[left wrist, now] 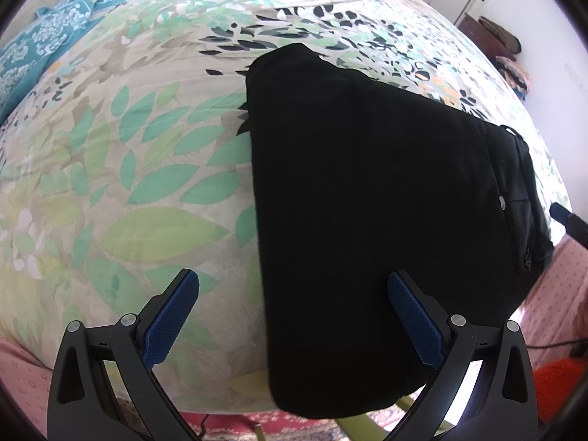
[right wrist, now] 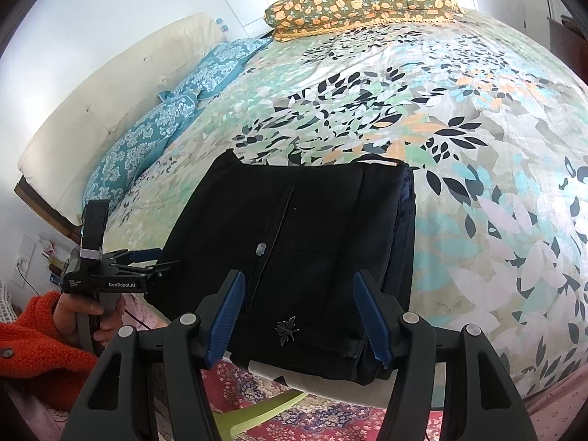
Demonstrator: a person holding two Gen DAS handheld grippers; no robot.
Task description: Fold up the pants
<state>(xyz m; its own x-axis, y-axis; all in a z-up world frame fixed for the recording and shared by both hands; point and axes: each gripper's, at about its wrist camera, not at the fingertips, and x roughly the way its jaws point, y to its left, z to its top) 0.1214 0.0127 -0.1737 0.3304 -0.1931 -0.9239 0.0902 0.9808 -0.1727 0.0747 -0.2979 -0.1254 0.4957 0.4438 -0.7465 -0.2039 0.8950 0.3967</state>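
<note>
The black pants lie folded into a compact stack on the leaf-print bedspread, near the bed's front edge; they also show in the right wrist view, with a small button and a metal bee charm on top. My left gripper is open and empty, above the stack's left edge. My right gripper is open and empty, just above the stack's near edge. The left gripper shows at the stack's left side in the right wrist view, held by a hand in an orange sleeve.
Teal patterned pillows and a cream headboard lie along the left. An orange floral pillow sits at the far end. A red patterned rug and a green stool leg lie below the bed edge.
</note>
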